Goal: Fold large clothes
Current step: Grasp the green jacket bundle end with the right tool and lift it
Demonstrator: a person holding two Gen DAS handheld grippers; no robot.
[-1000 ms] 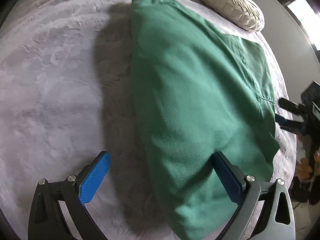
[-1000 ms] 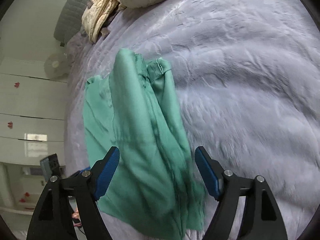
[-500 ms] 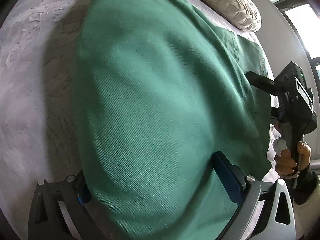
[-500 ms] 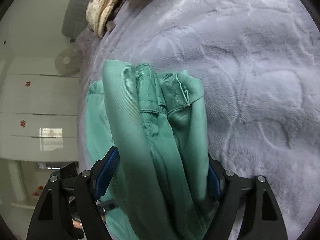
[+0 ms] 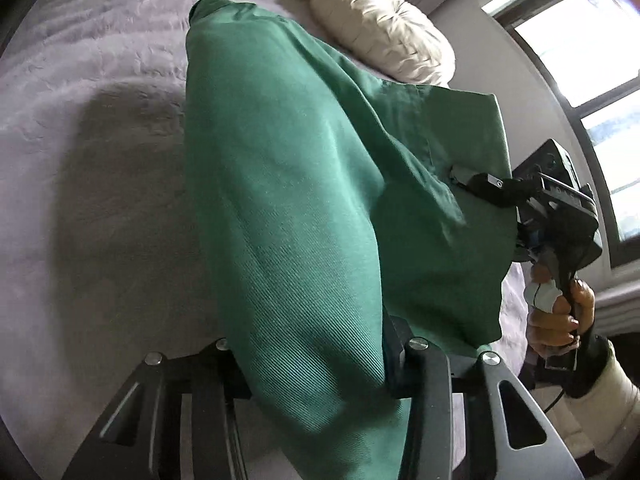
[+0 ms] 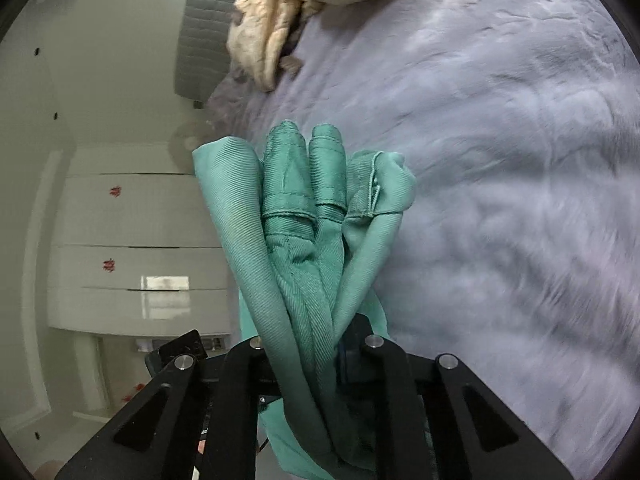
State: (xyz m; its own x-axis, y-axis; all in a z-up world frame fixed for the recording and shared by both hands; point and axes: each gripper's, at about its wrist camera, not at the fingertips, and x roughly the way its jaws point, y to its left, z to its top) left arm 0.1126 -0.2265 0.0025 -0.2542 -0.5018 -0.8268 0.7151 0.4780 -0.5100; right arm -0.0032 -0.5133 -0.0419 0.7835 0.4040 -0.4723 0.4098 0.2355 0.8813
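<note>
Green garment (image 5: 304, 208) lies lengthwise on the bed (image 5: 100, 200), which has a grey plush cover; the far end points toward the cream pillow (image 5: 384, 36) at the head of the bed. The near end is lifted off the cover and casts a shadow on the bed to the garment's left.

Left gripper (image 5: 316, 376): jaws have just been closing, and thick green cloth now fills the gap between them. The pads themselves are buried under fabric, but the cloth bunches tight at the jaws, so I read this as clamped on the garment's near end.

Right gripper (image 6: 308, 344): jaws have also just been closing. In its own view, several rolled layers with hems and a seam are pinched together between the fingers and fan out above them. From the left wrist view, the right gripper (image 5: 476, 184) reaches in from the garment's right edge, with a hand (image 5: 560, 308) on its handle.

Why held this way, as I judge it: each gripper takes one corner of the same end, so the end can be raised as a straight edge and carried toward the pillow end for a fold across the length. Gathering several layers in the right gripper keeps them from sliding apart during the lift.

Beyond the garment's far end: a beige knitted blanket (image 6: 264, 28) heaped near the pillow.
</note>
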